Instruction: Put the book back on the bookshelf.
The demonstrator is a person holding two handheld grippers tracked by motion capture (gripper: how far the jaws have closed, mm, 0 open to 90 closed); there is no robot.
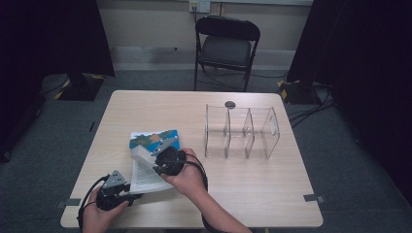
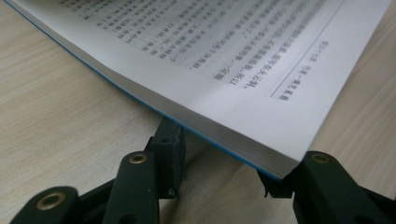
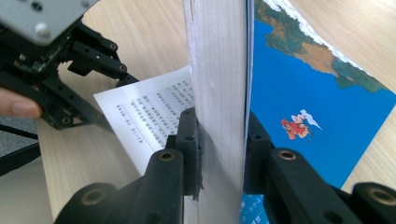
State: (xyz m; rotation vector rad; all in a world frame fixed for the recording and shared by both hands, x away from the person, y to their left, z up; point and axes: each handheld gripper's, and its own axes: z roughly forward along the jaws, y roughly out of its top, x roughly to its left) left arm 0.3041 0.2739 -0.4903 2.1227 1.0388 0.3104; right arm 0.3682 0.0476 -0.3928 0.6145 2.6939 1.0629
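Observation:
An open paperback book [image 1: 145,177] lies at the table's front left, printed pages facing up. My right gripper [image 1: 154,158] [image 3: 222,140] is shut on a thick block of pages [image 3: 219,70] together with the blue illustrated cover [image 3: 303,102], holding them upright on edge above the lying half. My left gripper [image 1: 132,193] [image 2: 222,163] sits at the near corner of the lying pages [image 2: 224,56], its jaws shut across that corner. The right gripper view also shows the left gripper [image 3: 116,102] at the page corner.
A clear acrylic divider rack [image 1: 241,131] with three slots stands at the table's right half, with a small black disc [image 1: 230,104] behind it. A black folding chair [image 1: 226,46] stands beyond the far edge. The table's front edge is just below my hands.

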